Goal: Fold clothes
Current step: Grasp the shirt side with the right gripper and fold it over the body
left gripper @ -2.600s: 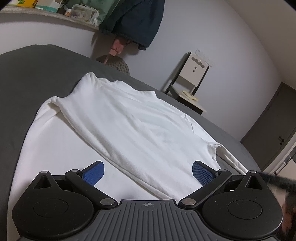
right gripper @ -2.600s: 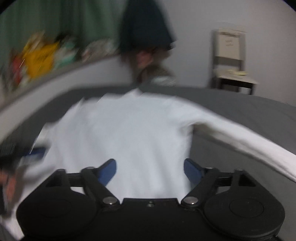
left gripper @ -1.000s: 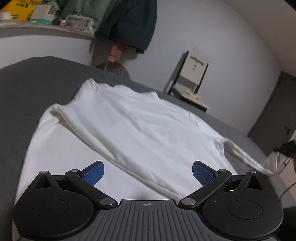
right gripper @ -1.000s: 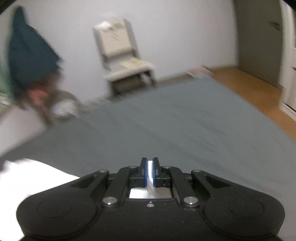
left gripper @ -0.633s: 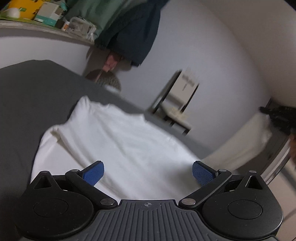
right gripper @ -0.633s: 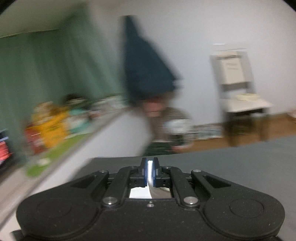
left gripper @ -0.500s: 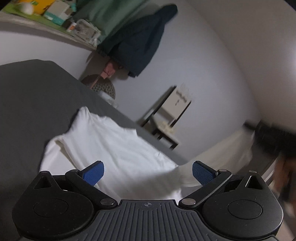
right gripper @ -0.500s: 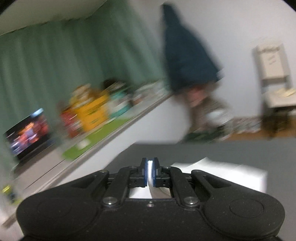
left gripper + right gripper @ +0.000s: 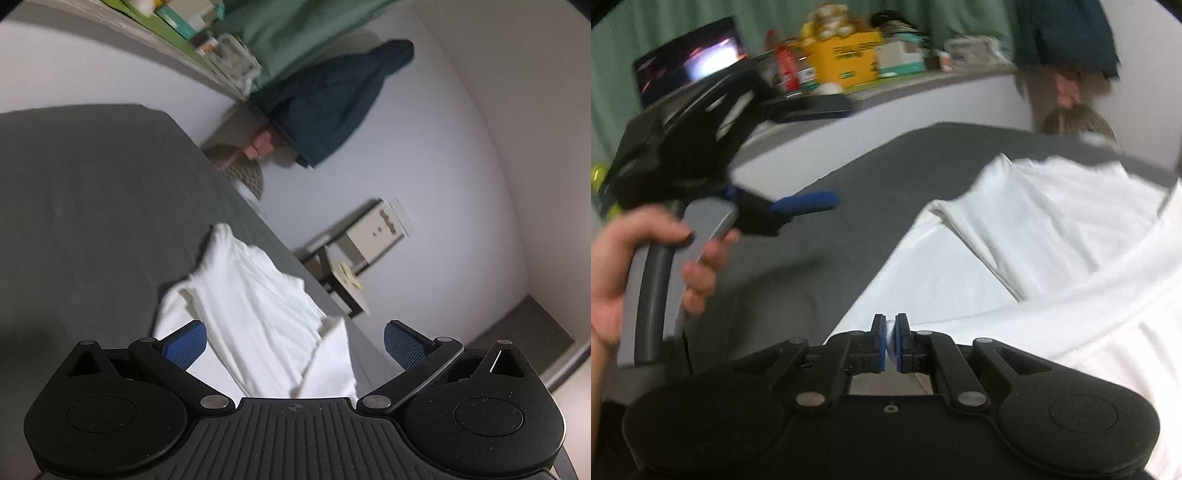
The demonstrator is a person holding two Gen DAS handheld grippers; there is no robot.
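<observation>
A white long-sleeved shirt (image 9: 258,310) lies spread on the dark grey bed (image 9: 92,206). My left gripper (image 9: 293,341) hangs above its near part, jaws wide open and nothing between the blue pads. In the right wrist view the shirt (image 9: 1052,236) fills the right half, with one sleeve (image 9: 1071,295) stretched across its body toward me. My right gripper (image 9: 891,341) is shut on the end of that sleeve, a sliver of white cloth showing between its pads. The left gripper (image 9: 798,203) appears there too, held by a hand (image 9: 635,266) at the left.
A grey ledge (image 9: 886,92) behind the bed carries boxes, bottles and a lit screen (image 9: 690,62). A dark blue jacket (image 9: 332,107) hangs on the wall. A small chair (image 9: 354,258) stands past the bed's far edge. Bare grey sheet lies left of the shirt.
My right gripper, shut on the sleeve end, swung from the far right side across the shirt to the left. The sleeve now lies over the body. The left gripper rolled and lifted slightly.
</observation>
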